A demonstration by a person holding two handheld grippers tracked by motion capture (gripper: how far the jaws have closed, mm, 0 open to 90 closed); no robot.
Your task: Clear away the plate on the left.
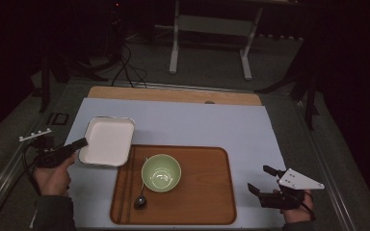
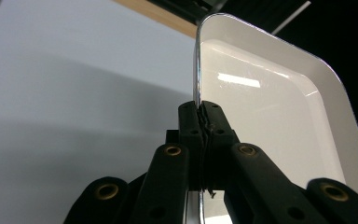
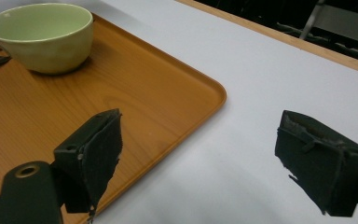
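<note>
The white tray (image 1: 107, 141), overlapping the upper left corner of the wooden tray (image 1: 202, 202), is clamped by its rim in the left gripper (image 1: 83, 142); the pinch itself is seen close in the left gripper view. Right of the wooden tray, the right gripper (image 1: 260, 180) is held with jaws wide apart, grasping nothing.

We saw a wooden table (image 1: 173, 94) covered by a pale blue sheet (image 1: 212, 125). On the sheet lay a brown wooden tray (image 1: 202, 192), toward the near edge. At its left far corner a white square dish (image 1: 107, 140) overlapped the tray's rim.
</note>
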